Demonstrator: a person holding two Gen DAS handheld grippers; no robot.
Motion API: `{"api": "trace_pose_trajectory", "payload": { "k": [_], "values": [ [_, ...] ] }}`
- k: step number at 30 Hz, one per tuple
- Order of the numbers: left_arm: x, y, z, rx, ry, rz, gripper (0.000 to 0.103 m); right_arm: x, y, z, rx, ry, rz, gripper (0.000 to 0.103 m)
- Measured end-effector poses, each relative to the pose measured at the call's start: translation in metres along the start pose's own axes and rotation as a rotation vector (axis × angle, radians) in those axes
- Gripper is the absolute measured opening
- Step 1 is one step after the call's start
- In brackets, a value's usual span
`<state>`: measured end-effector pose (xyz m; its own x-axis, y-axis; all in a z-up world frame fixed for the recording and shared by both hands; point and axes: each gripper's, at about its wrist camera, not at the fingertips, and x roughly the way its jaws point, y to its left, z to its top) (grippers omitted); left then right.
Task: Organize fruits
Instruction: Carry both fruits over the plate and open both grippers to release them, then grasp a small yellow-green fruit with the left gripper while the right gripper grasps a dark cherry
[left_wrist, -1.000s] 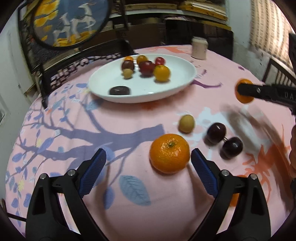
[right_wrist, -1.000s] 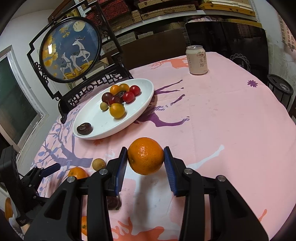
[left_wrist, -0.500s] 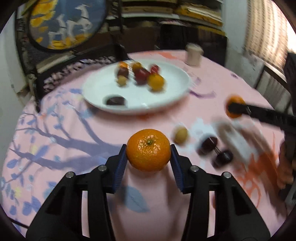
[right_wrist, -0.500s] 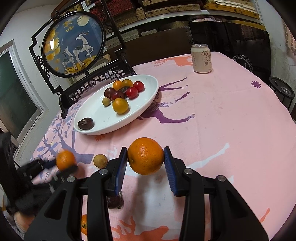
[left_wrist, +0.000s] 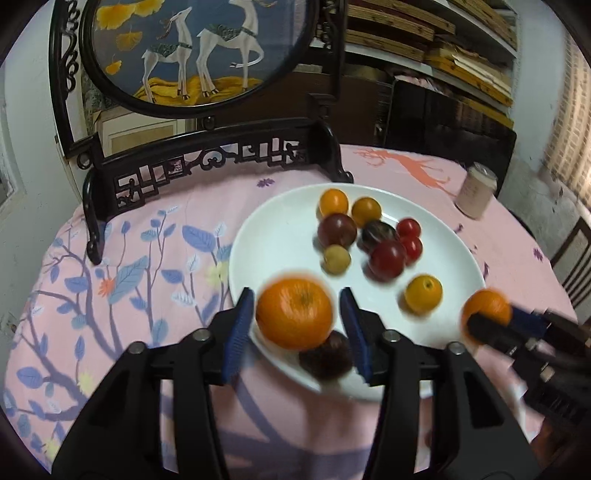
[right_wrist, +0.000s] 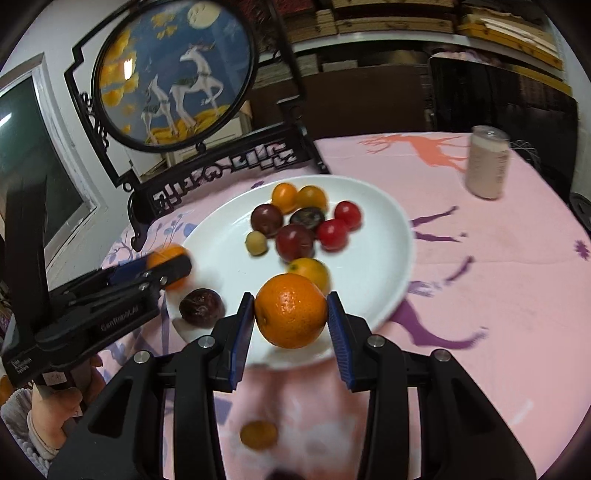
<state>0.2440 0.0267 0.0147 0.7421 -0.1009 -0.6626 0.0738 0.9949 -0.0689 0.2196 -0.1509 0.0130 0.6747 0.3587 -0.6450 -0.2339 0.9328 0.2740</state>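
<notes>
Pink tablecloth (left_wrist: 155, 258) under white plate (left_wrist: 280, 236). Left gripper (left_wrist: 297, 317), jaws just widening, brackets a mandarin (left_wrist: 294, 313) without clear contact. Right gripper (right_wrist: 290, 316) clamps an orange (right_wrist: 290, 311) above the plate's near rim.

Glossy white plate (left_wrist: 280, 236); matt printed cloth (left_wrist: 147, 258); dimpled orange (right_wrist: 291, 311) peel.
</notes>
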Motion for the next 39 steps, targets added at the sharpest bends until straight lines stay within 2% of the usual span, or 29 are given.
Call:
{"api": "trace_pose_trajectory", "payload": {
  "k": [1,2,7,13,19,22,26,34,39],
  "values": [
    [0.002,0.002,0.000,-0.010,-0.002,-0.012,0.067,0.006,0.000,0.000,0.002,0.012,0.010,0.041],
    [0.005,0.003,0.000,-0.014,0.003,-0.034,0.069,0.010,-0.002,-0.001,0.005,0.021,0.018,0.045],
    [0.010,0.003,-0.005,0.004,0.026,-0.033,0.069,0.005,-0.013,-0.003,0.030,0.009,0.016,0.046],
    [-0.005,-0.005,-0.021,0.055,0.012,-0.006,0.069,-0.015,-0.014,-0.013,0.030,-0.008,0.009,0.046],
    [-0.018,-0.010,-0.039,0.068,0.013,-0.005,0.077,-0.036,-0.011,-0.031,0.003,-0.031,-0.005,0.048],
    [-0.028,-0.011,-0.050,0.080,0.004,0.017,0.085,-0.045,-0.011,-0.042,0.001,-0.029,0.001,0.051],
    [-0.037,-0.008,-0.063,0.063,0.007,0.028,0.090,-0.057,-0.011,-0.057,-0.016,-0.023,-0.009,0.057],
    [-0.056,-0.001,-0.081,0.033,0.004,0.057,0.098,-0.073,-0.005,-0.092,-0.046,0.027,0.006,0.058],
    [-0.064,0.001,-0.088,0.023,0.001,0.062,0.099,-0.075,0.001,-0.108,-0.083,0.049,-0.010,0.058]
  ]
}}
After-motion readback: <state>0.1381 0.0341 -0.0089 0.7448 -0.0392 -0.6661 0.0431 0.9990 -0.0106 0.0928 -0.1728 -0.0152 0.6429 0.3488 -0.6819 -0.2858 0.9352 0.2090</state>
